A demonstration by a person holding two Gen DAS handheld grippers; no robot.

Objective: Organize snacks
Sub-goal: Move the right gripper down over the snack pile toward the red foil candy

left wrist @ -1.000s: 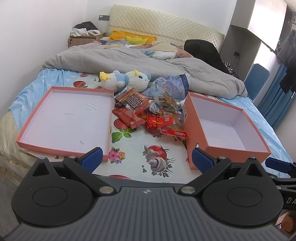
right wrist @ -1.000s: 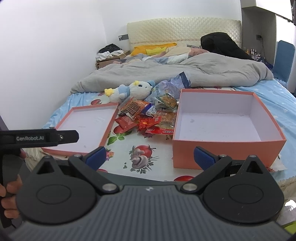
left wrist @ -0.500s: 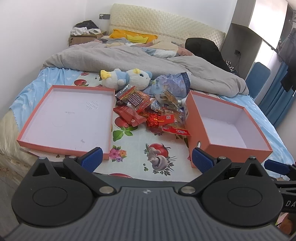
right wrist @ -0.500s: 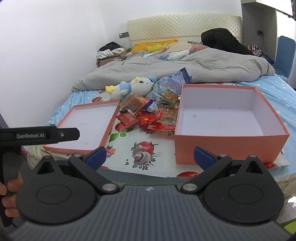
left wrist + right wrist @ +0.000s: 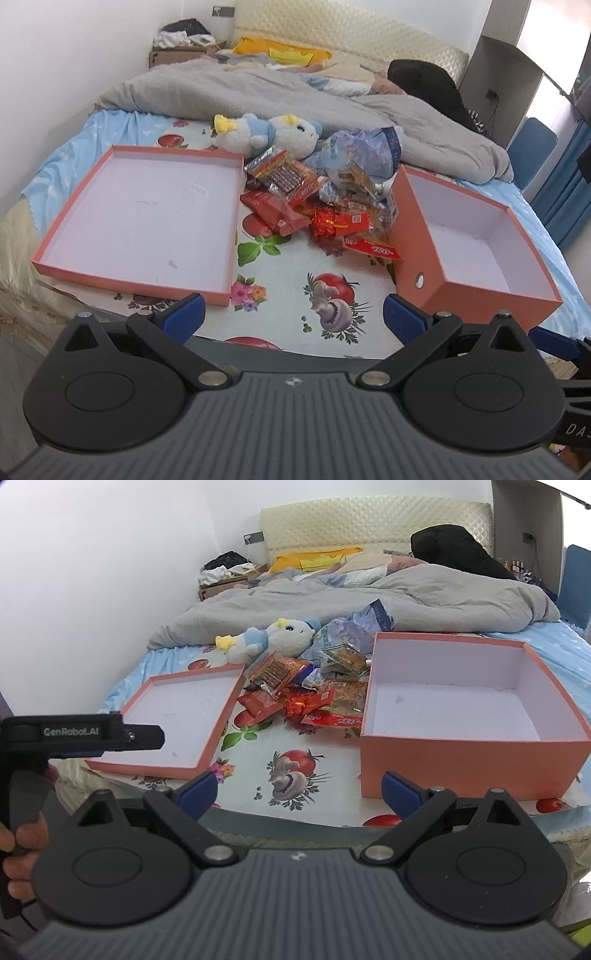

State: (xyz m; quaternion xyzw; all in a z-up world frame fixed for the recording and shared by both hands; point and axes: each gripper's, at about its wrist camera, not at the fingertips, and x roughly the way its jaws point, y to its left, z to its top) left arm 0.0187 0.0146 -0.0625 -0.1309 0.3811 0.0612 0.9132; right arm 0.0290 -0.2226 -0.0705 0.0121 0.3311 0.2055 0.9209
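A pile of snack packets (image 5: 317, 199) (image 5: 306, 690), mostly red and orange, lies on the bed between a shallow orange lid (image 5: 144, 218) (image 5: 177, 716) on the left and a deep orange box (image 5: 476, 243) (image 5: 461, 716) on the right; both hold nothing. My left gripper (image 5: 293, 315) is open and empty at the bed's near edge, short of the pile. My right gripper (image 5: 299, 790) is open and empty, also at the near edge. The left gripper's body (image 5: 81, 733) shows at the left of the right wrist view.
A plush toy (image 5: 266, 133) (image 5: 273, 635) and a crumpled blue bag (image 5: 362, 147) lie behind the snacks. A grey duvet (image 5: 280, 92) covers the far bed. The fruit-print sheet (image 5: 325, 295) lies between the boxes. A blue chair (image 5: 532, 147) stands right.
Both grippers have moved slightly forward toward the bed, so the boxes and snacks look a little closer. Both stay open. Nothing on the bed has moved.
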